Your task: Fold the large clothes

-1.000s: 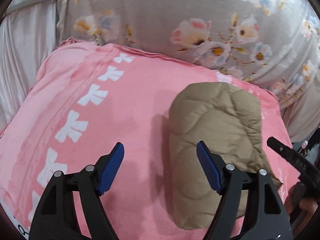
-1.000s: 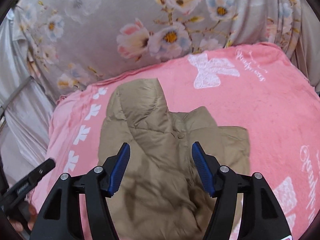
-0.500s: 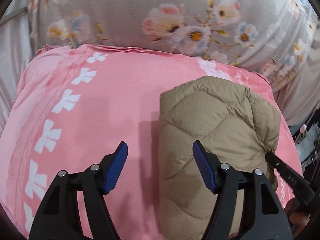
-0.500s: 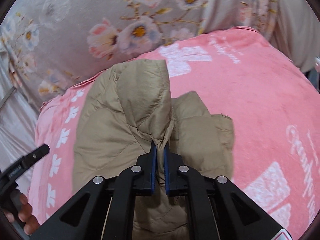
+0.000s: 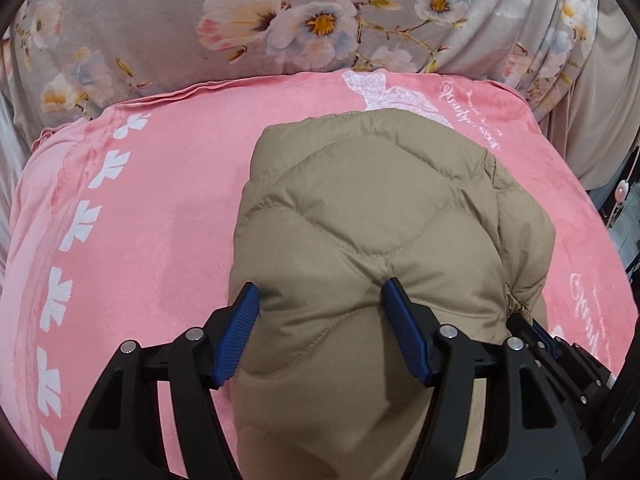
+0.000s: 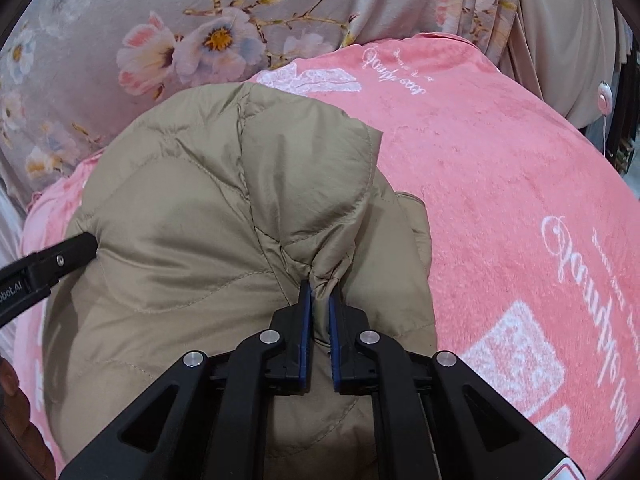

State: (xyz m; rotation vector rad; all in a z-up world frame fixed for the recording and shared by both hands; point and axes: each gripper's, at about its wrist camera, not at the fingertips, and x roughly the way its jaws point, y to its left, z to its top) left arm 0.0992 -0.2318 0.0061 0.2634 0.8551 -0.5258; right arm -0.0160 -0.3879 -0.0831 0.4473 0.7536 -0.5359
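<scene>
Pinching puffy tan quilted jacket (image 6: 224, 216) fabric, right gripper (image 6: 319, 292) is clamped; left gripper (image 5: 320, 300) is spread over it; pink plush blanket (image 5: 152, 208) underneath, floral grey sheet (image 5: 160, 20) behind

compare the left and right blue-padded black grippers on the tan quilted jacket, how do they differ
The left gripper is open, its jaws spread wide astride the tan quilted jacket; the right gripper is shut, pinching a gathered fold of it. The left one grips nothing; the right one holds fabric. Both have blue pads and reach over the jacket on the pink blanket.
</scene>
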